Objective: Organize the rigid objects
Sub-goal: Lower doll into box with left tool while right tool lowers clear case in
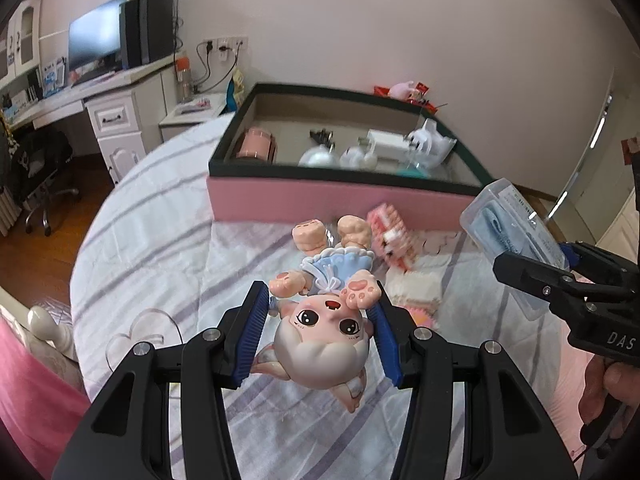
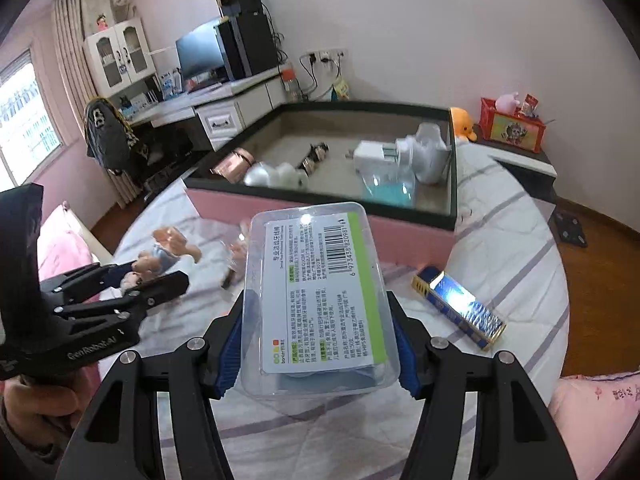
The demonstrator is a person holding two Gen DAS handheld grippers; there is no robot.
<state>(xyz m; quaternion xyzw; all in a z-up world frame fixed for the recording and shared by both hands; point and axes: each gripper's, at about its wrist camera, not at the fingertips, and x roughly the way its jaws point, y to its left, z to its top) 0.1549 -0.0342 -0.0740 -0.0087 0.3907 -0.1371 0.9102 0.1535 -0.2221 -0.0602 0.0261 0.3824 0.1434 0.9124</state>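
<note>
Blue-padded jaws of the left gripper (image 1: 318, 312) clamp the head of a pink cat-girl figurine (image 1: 326, 320), held upside down above a striped bedsheet (image 1: 160, 216), its feet toward a pink storage box (image 1: 320, 200). At right, the right gripper (image 2: 318, 336) grips a clear plastic floss-pick case (image 2: 320, 300) by its long sides, label up; only the case's near end sits between the pads. In the left wrist view, the hand (image 1: 608, 396) on the right gripper is cut off at the frame edge.

Inside the dark-rimmed box lie a pink cylindrical tin (image 1: 256, 144), a white plug adapter (image 2: 376, 154), a small dark clip-like item too blurred to identify (image 1: 320, 136), rounded white pieces (image 1: 352, 156) and something teal (image 2: 388, 192), partly hidden by the near wall.

On the sheet near the box rest a blue-and-gold foil packet (image 2: 460, 306), a pink blocky toy (image 1: 390, 236), motion-blurred, and a clear heart-shaped piece (image 1: 136, 336) at left.
</note>
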